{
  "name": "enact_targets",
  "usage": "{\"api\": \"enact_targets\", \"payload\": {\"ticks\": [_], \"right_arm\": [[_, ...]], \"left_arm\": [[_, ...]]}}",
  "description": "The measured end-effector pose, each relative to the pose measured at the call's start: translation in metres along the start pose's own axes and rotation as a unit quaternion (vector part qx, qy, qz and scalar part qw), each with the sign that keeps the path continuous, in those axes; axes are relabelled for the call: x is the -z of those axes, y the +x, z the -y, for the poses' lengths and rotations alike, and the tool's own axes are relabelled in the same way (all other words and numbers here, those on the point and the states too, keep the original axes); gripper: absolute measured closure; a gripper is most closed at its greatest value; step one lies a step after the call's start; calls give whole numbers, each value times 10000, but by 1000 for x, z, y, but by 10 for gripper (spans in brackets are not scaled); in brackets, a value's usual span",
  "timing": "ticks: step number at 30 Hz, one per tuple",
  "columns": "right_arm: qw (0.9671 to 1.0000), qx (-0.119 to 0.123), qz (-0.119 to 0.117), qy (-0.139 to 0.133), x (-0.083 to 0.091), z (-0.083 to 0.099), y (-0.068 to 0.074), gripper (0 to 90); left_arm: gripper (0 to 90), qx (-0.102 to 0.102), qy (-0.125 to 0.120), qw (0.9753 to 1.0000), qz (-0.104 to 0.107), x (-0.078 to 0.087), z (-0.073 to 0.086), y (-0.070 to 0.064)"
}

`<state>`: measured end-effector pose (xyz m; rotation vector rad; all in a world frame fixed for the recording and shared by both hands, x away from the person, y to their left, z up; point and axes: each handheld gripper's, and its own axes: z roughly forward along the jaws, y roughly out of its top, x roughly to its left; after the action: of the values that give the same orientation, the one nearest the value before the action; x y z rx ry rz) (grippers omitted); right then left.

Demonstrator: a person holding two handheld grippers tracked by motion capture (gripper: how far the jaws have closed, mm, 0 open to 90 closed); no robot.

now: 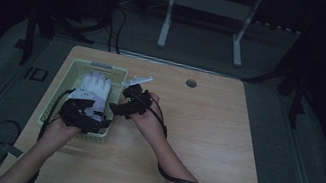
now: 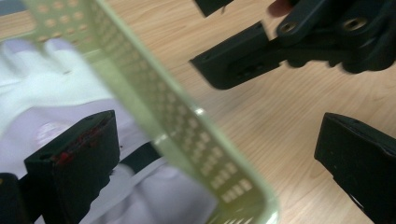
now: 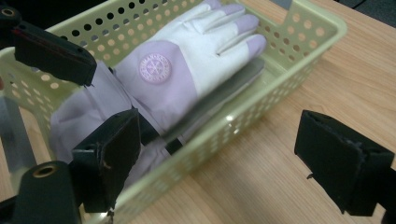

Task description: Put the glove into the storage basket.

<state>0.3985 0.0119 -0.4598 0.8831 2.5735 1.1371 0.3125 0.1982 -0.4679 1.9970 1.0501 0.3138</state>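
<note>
A pale green perforated basket sits at the left part of the wooden table, near its far-left corner. Inside lies a white and lilac glove, fingers pointing to the far side, palm-side patch with a round emblem up; in the right gripper view the glove appears to rest on a second, similar one, cuffs toward the near end of the basket. The left gripper hangs over the basket's near end, jaws released and straddling the right wall: in the left gripper view one jaw stands inside over the glove, the other outside over bare wood, the basket wall running between them. Just beside the basket's right rim, the right gripper is held above the table, jaws likewise spread wide, one over the basket's near corner, the other over wood, grasping nothing. Cables trail from both grippers toward the table's near edge.
</note>
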Motion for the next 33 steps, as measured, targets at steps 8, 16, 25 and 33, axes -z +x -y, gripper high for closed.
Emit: {"api": "enact_targets", "payload": {"ticks": [8,16,25,33], "right_arm": [[10000,2,3,-14,12,21,-16,142],[9999,-110,-34,6,17,44,-30,144],[9998,-172,1,-80,25,75,-41,144],[9999,-102,33,5,28,100,-45,143]], "left_arm": [[1,-106,-33,9992,387,-17,-2,-20],[1,-245,-363,9954,852,-27,0,-36],[1,-533,-328,9938,923,-38,1,-63],[1,-682,-214,9913,1108,-51,11,-82]]}}
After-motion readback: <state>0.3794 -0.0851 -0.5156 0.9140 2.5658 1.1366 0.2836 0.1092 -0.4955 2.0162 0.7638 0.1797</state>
